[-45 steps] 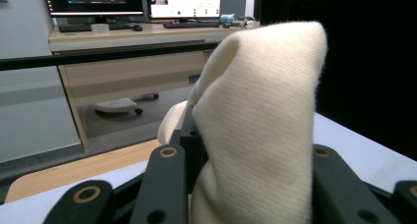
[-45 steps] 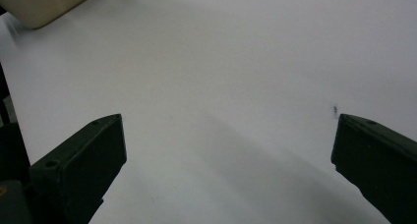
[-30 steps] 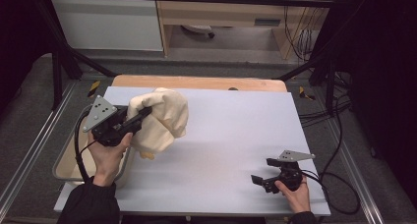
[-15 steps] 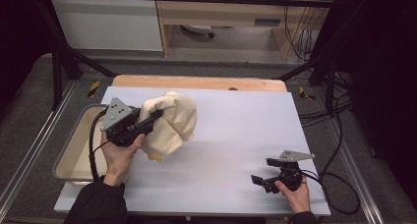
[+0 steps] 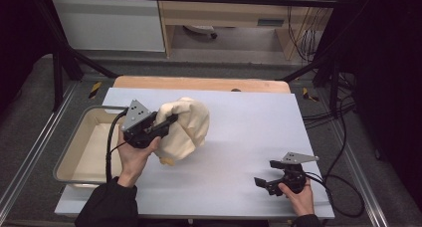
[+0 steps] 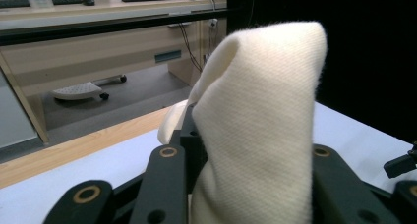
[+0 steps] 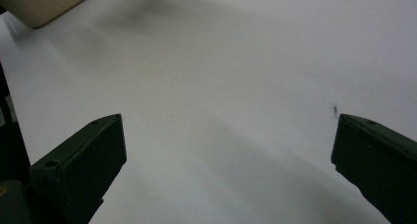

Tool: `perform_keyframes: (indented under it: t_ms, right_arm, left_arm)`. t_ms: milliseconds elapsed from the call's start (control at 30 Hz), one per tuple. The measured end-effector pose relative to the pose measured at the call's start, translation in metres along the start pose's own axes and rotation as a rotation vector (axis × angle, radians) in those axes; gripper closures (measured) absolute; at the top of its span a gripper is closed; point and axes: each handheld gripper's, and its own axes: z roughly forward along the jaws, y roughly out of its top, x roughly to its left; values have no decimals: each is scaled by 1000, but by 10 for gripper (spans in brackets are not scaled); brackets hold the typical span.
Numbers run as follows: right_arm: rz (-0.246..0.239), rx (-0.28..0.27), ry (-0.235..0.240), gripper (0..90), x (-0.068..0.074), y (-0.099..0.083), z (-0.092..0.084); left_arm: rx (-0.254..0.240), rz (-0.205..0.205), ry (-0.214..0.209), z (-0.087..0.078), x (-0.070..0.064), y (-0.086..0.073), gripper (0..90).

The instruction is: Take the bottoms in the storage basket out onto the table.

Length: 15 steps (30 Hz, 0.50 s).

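Moved: left tool (image 5: pixel 171 120), pinching cream cloth (image 5: pixel 186 127), carried it rightward from tray (image 5: pixel 67 162) to bench (image 5: pixel 249 137) left-centre | right tool (image 5: pixel 263 183) spread, lower right | advice: lower cloth flat before releasing.

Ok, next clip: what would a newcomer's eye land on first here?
First, the cream cloth, bunched and lifted above the left half of the pale table, clamped in the left tongs; the left gripper view shows the fabric pinched between the black jaws. Next, the shallow tray at the table's left edge, beside that forearm. Last, the right tongs, low at the near right corner with jaws spread wide over bare table.
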Motion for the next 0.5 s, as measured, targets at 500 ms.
perform_keyframes:
  t_ms: [500]
  right_arm:
    - [0, 0, 1, 5, 0, 0, 0]
  left_arm:
    - [29, -6, -24, 23, -11, -4, 668]
